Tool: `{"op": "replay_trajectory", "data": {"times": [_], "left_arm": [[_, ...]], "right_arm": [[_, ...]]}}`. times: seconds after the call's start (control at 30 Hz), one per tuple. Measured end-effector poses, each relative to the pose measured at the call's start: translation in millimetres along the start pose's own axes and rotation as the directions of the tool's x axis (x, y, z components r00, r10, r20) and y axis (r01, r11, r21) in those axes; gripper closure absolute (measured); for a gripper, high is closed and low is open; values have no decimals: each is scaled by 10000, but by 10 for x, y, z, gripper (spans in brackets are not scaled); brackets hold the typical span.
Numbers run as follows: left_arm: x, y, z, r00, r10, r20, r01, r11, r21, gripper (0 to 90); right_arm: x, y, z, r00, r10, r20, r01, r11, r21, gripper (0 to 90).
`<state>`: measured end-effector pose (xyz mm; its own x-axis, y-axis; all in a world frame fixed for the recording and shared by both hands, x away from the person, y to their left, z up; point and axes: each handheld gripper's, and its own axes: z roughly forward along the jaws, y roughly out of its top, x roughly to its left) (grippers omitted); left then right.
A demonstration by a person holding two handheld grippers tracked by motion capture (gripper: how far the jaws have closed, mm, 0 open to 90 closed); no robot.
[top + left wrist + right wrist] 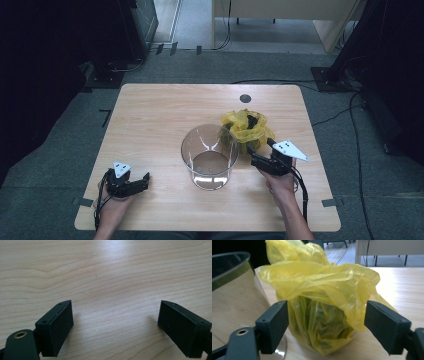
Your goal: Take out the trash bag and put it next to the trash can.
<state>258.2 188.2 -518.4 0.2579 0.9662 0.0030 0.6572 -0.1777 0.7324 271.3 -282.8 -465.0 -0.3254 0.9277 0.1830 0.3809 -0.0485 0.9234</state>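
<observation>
Right tongs: your right gripper point(258, 150) sits right of centre in the high view, jaws spread wide, no pad pressing anything.
Yellow bag: the yellow bag point(322, 315) stands on the table point(150, 115) just right of the clear glass container point(209, 156), its crumpled top bunched upward.
Bag against tongs: in the right gripper view it fills the gap between your jaws, with clearance on both sides; the container wall shows at the left edge.
Why so: you appear lined up level with the bag's body, likely to squeeze it below the loose top.
Left tongs: your left gripper point(115, 327) rests at lower left, jaws wide over bare wood, probably parked clear.
</observation>
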Motion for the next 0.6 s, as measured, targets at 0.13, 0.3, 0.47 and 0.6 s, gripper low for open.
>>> {"op": "replay_trajectory", "data": {"times": [0.13, 0.3, 0.47, 0.6], "left_arm": [[0, 0, 0, 10000, 3, 1, -3, 10000, 3, 123], [0, 0, 0, 10000, 5, 0, -5, 10000, 1, 123], [0, 0, 0, 10000, 6, -2, -6, 10000, -1, 123], [-1, 0, 0, 10000, 5, -2, -5, 10000, 0, 123]], "right_arm": [[-46, -24, -78, 9997, -157, -182, 163, 9994, 311, 154], [-104, -89, -189, 9997, -29, -240, 32, 9999, 101, 134], [-204, -139, -302, 10000, 27, 10, -27, 10000, 20, 102], [-279, -171, -372, 9999, 25, 129, -27, 9999, 162, 68]]}}
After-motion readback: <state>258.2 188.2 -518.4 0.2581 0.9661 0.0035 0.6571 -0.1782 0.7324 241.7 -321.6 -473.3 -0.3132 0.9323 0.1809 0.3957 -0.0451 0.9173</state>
